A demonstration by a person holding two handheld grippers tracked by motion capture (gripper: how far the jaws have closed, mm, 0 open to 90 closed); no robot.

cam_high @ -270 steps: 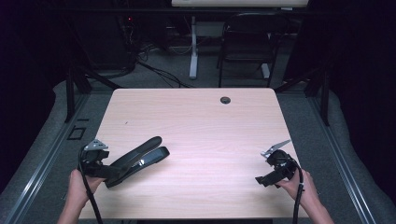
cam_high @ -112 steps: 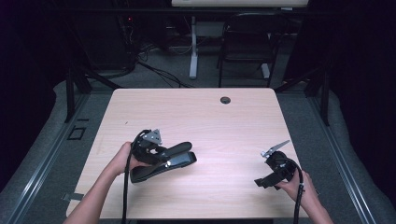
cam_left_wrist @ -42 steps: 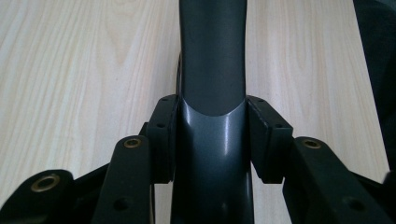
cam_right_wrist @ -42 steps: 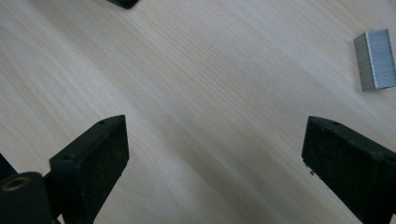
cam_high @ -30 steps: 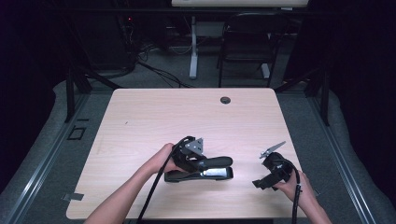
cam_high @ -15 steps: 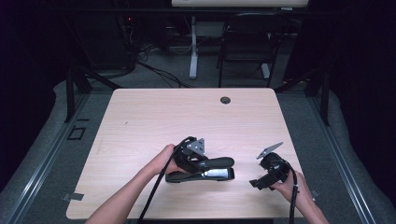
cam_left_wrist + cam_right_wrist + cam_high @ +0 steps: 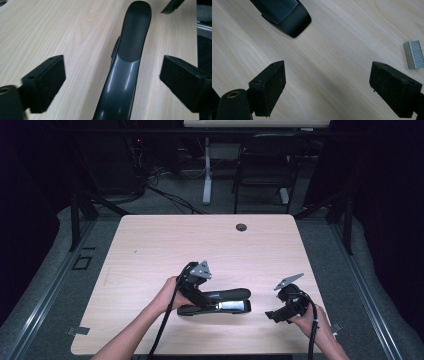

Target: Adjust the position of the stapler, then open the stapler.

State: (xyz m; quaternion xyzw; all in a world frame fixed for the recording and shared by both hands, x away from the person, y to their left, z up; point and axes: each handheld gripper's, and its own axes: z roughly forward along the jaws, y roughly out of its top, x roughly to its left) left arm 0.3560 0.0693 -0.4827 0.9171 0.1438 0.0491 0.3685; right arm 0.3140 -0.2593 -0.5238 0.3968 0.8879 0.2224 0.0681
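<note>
- Landmark: black stapler (image 7: pixel 216 301), lying flat near the table's (image 7: pixel 150 245) near edge, a bit right of centre, nose towards the right gripper.
- Left gripper (image 7: pixel 196 287) sits over the stapler's rear end. Its jaws have just been opening and now stand wide; in the left gripper view the stapler's arm (image 7: pixel 130 47) runs between the pads with a gap on both sides, so nothing is held. Reads as a let-go after setting it down.
- Right gripper (image 7: pixel 276 316) is just right of the stapler's nose, apart from it. Its jaws have just been closing slightly but remain wide open and empty.
- Strip of staples (image 7: pixel 414 54) lies on the bare wood just beyond the right gripper, probably the next pick for loading.
- Near edge is close behind both hands.
- Beyond the stapler the table is open wood as far as the cable hole (image 7: pixel 241 227) at the far edge.
</note>
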